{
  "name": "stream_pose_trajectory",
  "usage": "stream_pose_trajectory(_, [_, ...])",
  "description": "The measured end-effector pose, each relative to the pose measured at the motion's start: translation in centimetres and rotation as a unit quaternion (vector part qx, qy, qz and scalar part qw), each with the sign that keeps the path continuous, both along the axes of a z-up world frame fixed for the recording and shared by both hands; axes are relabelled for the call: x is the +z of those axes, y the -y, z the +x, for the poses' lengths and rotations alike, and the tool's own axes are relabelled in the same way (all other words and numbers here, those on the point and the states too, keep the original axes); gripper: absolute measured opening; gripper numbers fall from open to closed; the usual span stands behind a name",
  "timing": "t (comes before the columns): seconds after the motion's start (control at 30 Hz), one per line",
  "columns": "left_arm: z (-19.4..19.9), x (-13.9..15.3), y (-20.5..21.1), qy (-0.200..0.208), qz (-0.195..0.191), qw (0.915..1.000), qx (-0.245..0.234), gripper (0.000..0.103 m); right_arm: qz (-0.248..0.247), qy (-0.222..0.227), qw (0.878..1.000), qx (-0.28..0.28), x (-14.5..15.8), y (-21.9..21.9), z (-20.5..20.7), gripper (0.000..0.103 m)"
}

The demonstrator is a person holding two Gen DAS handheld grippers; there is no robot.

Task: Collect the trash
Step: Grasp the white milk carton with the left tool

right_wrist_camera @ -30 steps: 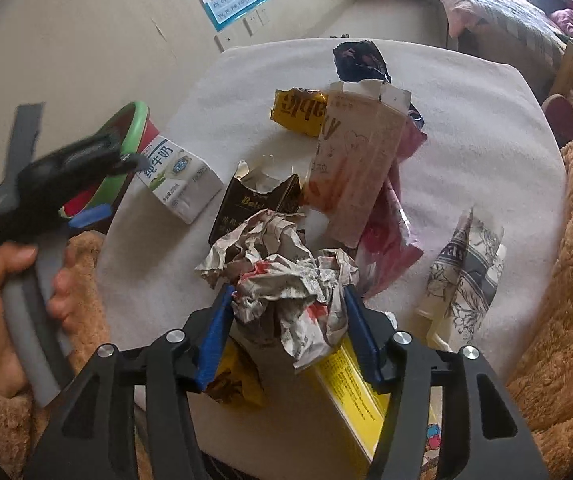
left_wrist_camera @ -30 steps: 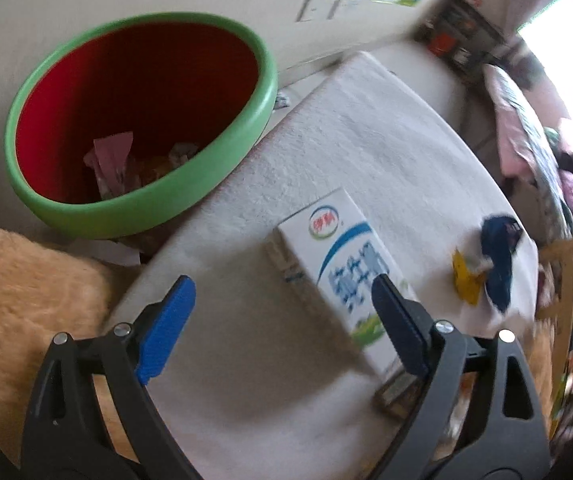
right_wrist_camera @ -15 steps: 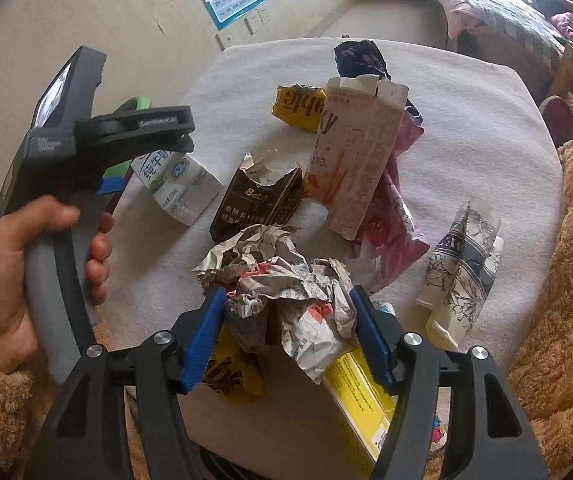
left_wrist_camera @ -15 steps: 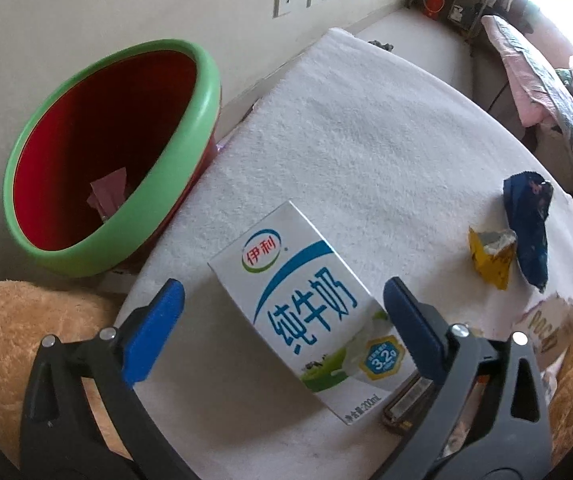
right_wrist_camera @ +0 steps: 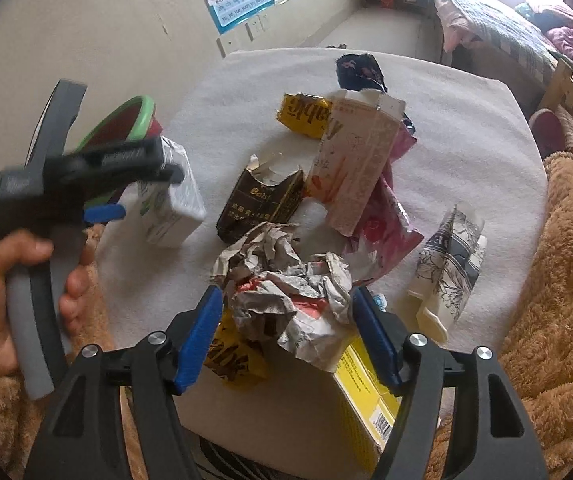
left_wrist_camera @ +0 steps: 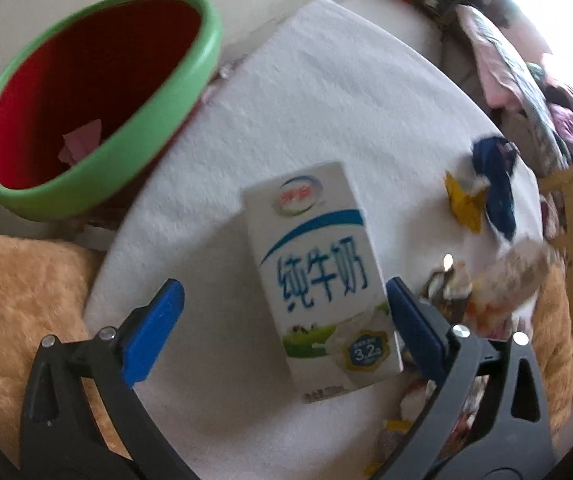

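The milk carton (left_wrist_camera: 322, 276) is lying flat on the white-covered tabletop (left_wrist_camera: 326, 92), sitting between the spread jaws of the left gripper (left_wrist_camera: 282, 324); the right pad looks just beside its edge, though contact is hard to tell. It is likely light and possibly empty, with stiff but crushable card walls and a slick printed face, so gripping across its narrow sides near the middle seems safest. The green-rimmed red bin (left_wrist_camera: 98, 96) is waiting just off the tabletop's edge. The right wrist view is showing what the left cannot: the right gripper (right_wrist_camera: 286, 332), jaws apart around a crumpled paper wad (right_wrist_camera: 286, 288), and the hand (right_wrist_camera: 14, 300) holding the left tool.
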State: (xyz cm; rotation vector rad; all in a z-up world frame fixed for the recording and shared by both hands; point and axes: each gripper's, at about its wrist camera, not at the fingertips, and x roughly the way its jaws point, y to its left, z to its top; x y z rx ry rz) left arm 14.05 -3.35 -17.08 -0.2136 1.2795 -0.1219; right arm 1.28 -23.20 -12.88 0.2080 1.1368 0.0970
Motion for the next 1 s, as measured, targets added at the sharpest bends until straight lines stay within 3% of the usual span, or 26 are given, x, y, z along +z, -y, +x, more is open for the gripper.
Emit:
stream_pose_trajectory(0.23, [-1.0,-1.2,0.8,-0.004,0.054,0.9982,-0.025,0.098,0.001,-0.007,1.0,-0.004,-0.3,0.1,0.0,0.065])
stream_pose_trajectory(0.53, [-3.1,0.7,1.0,0.046,0.074,0.9951,-0.048,0.098,-0.001,-0.009,1.0,-0.004,-0.3,0.0,0.0,0.065])
stream_pose_trajectory(0.8, [-3.3,0.0,1.7,0.03,0.05,0.9946,-0.086,0.072,-0.004,-0.008,1.0,-0.004,-0.2,-0.1,-0.1,0.065])
stream_pose_trajectory(0.93, [-3.8,0.3,2.0,0.038,0.039,0.9935,-0.1,0.055,-0.007,0.003,1.0,-0.001,0.3,-0.2,-0.2,0.043])
stream_pose_trajectory(1.0, [-3.9,0.4,2.2,0.042,0.044,0.9927,-0.104,0.054,-0.008,0.012,1.0,-0.001,0.7,-0.2,-0.3,0.036])
